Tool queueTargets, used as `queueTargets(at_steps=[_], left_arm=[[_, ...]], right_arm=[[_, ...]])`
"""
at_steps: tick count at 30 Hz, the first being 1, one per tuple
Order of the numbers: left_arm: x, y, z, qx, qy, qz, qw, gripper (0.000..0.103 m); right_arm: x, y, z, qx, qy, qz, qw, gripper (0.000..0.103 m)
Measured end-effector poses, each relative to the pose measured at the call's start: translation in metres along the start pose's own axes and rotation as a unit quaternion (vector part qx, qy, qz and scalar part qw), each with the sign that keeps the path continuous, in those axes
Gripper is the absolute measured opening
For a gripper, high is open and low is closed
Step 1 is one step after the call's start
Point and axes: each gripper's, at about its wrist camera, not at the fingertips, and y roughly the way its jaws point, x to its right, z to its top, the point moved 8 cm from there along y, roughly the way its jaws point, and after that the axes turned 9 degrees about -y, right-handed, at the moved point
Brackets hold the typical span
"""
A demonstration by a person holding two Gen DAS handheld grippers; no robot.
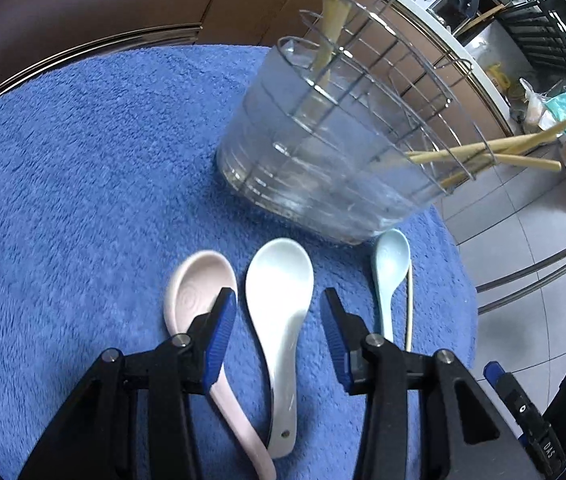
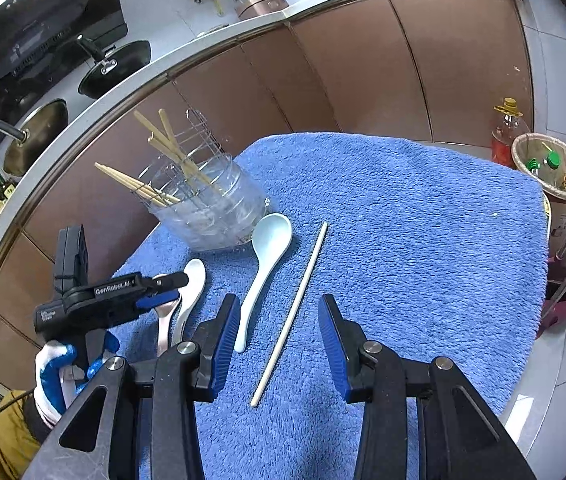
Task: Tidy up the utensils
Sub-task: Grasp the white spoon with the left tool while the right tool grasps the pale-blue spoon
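On a blue towel (image 1: 63, 200) stands a clear utensil holder (image 1: 319, 168) with a wire rack and several chopsticks (image 1: 495, 152) in it. In front lie a pink spoon (image 1: 199, 292), a white spoon (image 1: 279, 300) and a light blue spoon (image 1: 389, 268). My left gripper (image 1: 279, 320) is open, its jaws straddling the white spoon. My right gripper (image 2: 279, 328) is open above a single loose chopstick (image 2: 295, 312), next to the light blue spoon (image 2: 263, 260). The holder (image 2: 211, 204) and the left gripper (image 2: 171, 288) show in the right wrist view.
The towel (image 2: 423, 240) covers a small table whose right edge drops to tiled floor (image 1: 523, 280). Brown kitchen cabinets (image 2: 323, 60) run behind. A bin (image 2: 551, 176) and a bottle (image 2: 507, 136) stand at the far right.
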Motion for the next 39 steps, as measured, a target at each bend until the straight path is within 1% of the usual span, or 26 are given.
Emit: queueTargets(at_steps=[7,12,15,18,23,26,29,32,35,38,39], left_arm=[[0.007,0.007,0.010,-0.004,0.010,-0.007,0.9999,0.041],[0.009,0.009,0.014,-0.013,0.027,-0.015,0.9994,0.028],[0.004,0.009,0.012,-0.020,0.030,-0.024,0.9990,0.024],[0.000,0.008,0.012,-0.025,0.038,-0.028,0.9986,0.023],[0.012,0.007,0.003,-0.024,0.092,-0.023,0.9952,0.022],[0.018,0.013,-0.002,-0.028,0.110,-0.014,0.9934,0.023],[0.015,0.019,-0.001,-0.036,0.098,-0.017,0.9943,0.022],[0.014,0.022,0.003,-0.039,0.087,-0.026,0.9951,0.022],[0.013,0.024,0.006,-0.044,0.084,-0.030,0.9950,0.022],[0.017,0.030,0.010,-0.055,0.087,-0.036,0.9940,0.022],[0.020,0.032,0.010,-0.058,0.091,-0.039,0.9934,0.022]], right_arm=[[0.000,0.013,0.002,-0.010,-0.009,0.001,1.000,0.038],[0.002,0.021,0.005,-0.015,-0.014,0.001,1.000,0.038],[0.003,0.025,0.009,-0.015,-0.018,0.001,1.000,0.038],[0.003,0.030,0.017,-0.015,-0.024,0.000,1.000,0.038],[0.003,0.037,0.027,-0.014,-0.036,-0.002,0.999,0.038],[0.004,0.042,0.032,-0.015,-0.042,-0.002,0.999,0.038],[0.002,0.049,0.038,-0.021,-0.055,-0.002,0.998,0.038],[0.000,0.059,0.044,-0.030,-0.068,0.009,0.997,0.039],[0.001,0.074,0.049,-0.045,-0.078,0.013,0.996,0.040],[0.003,0.092,0.052,-0.064,-0.079,0.030,0.994,0.040],[0.006,0.099,0.053,-0.070,-0.080,0.029,0.994,0.040]])
